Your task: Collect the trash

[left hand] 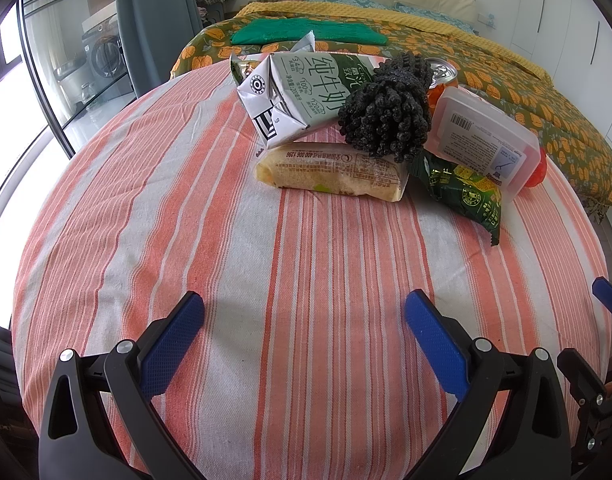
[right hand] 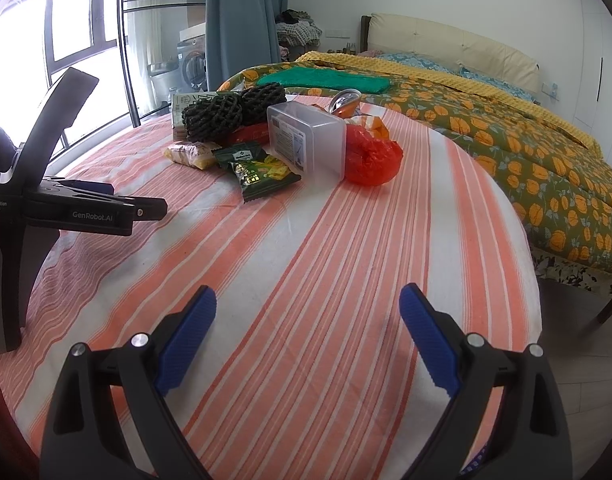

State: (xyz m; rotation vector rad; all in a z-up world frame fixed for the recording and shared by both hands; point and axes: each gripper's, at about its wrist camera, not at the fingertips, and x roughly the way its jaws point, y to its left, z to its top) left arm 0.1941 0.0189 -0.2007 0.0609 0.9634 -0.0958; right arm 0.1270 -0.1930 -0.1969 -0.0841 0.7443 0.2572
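Left wrist view: left gripper (left hand: 303, 308) jaws spread wide, nothing between them, over bare striped tablecloth (left hand: 225, 260). Trash pile sits well ahead at the far side: milk carton (left hand: 301, 92), black foam net (left hand: 390, 108), clear plastic box (left hand: 482, 140), green snack bag (left hand: 466, 192), tan wrapper (left hand: 334, 172) nearest the jaws. Right wrist view: right gripper (right hand: 308, 304) jaws also spread, empty; pile far ahead, slightly left, red plastic bag (right hand: 372, 156) on its right edge. Bed (right hand: 506, 140) behind.

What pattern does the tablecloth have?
The tablecloth has orange and white stripes, seen best in the left wrist view.
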